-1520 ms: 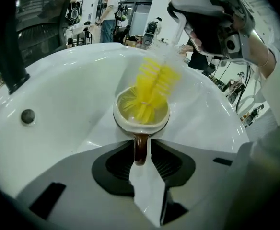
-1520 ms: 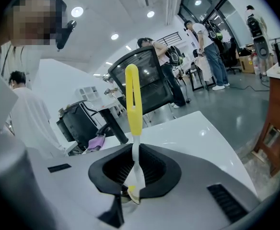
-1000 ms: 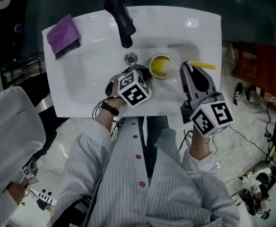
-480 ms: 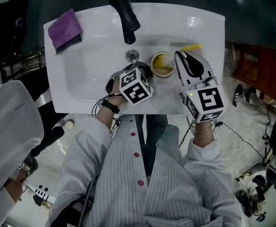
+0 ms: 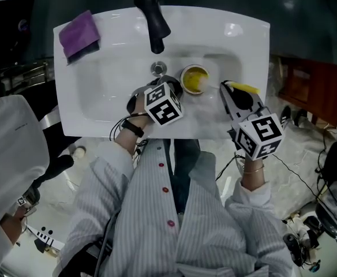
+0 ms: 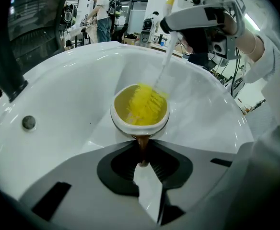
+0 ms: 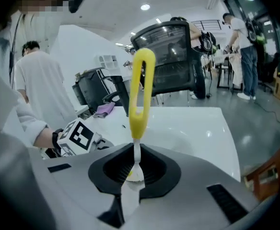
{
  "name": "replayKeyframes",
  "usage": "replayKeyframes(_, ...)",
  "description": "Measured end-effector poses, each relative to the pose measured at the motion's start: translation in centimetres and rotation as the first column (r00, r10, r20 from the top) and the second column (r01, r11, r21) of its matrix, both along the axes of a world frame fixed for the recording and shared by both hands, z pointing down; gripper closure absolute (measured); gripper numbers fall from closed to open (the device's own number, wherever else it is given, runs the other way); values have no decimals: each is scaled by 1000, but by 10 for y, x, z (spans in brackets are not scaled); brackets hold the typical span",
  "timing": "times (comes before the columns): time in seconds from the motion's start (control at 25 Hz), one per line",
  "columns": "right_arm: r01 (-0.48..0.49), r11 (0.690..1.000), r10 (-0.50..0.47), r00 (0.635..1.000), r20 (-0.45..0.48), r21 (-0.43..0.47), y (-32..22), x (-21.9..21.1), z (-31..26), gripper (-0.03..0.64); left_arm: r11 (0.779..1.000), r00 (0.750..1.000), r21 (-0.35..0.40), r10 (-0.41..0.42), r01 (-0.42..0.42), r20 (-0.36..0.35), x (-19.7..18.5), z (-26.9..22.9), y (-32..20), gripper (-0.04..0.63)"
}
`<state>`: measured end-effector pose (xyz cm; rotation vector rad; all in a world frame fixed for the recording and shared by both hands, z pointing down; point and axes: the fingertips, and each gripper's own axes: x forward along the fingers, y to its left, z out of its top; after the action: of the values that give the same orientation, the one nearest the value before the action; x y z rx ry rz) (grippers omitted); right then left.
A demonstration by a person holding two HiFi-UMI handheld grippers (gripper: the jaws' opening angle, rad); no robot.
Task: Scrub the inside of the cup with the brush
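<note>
A white cup (image 5: 193, 79) with a yellow inside lies tilted in the white sink (image 5: 243, 27). My left gripper (image 5: 177, 89) is shut on the cup's brown handle (image 6: 142, 147), which shows clamped between the jaws in the left gripper view. The brush's yellow bristle head (image 6: 147, 102) sits inside the cup (image 6: 140, 113). Its white stem (image 6: 163, 67) runs up to my right gripper (image 5: 227, 86), which is shut on the brush. In the right gripper view the yellow handle (image 7: 140, 90) stands up from the jaws.
A black faucet (image 5: 152, 17) overhangs the drain (image 5: 158, 69) just behind the cup. A purple sponge (image 5: 79, 34) lies on the sink's back left corner. A person in white (image 5: 10, 154) stands at the left. Cables and gear lie on the floor at the right.
My right gripper swung the brush handle toward the sink's back, then out to the right again, with the bristles staying in the cup. The left gripper and cup hardly moved.
</note>
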<state>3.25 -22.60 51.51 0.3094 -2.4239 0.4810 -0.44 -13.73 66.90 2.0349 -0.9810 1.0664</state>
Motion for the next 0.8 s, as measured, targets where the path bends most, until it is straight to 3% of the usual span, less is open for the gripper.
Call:
replayKeyframes(0.2,-82,984,90,995,42,-159,14,8,7,561,1000,1000,0,0,0,8,-1,1,0,531)
replayKeyframes(0.36,-128,970,149,985,88,-205,18,0,2,560,1000,1000,-16,4,-4,24,-2,7,3,531)
replayKeyframes(0.8,-56,998,55,992,111,13,24,-59,-13,560,1000,999,-20,1,0,39,-5,9,7,531)
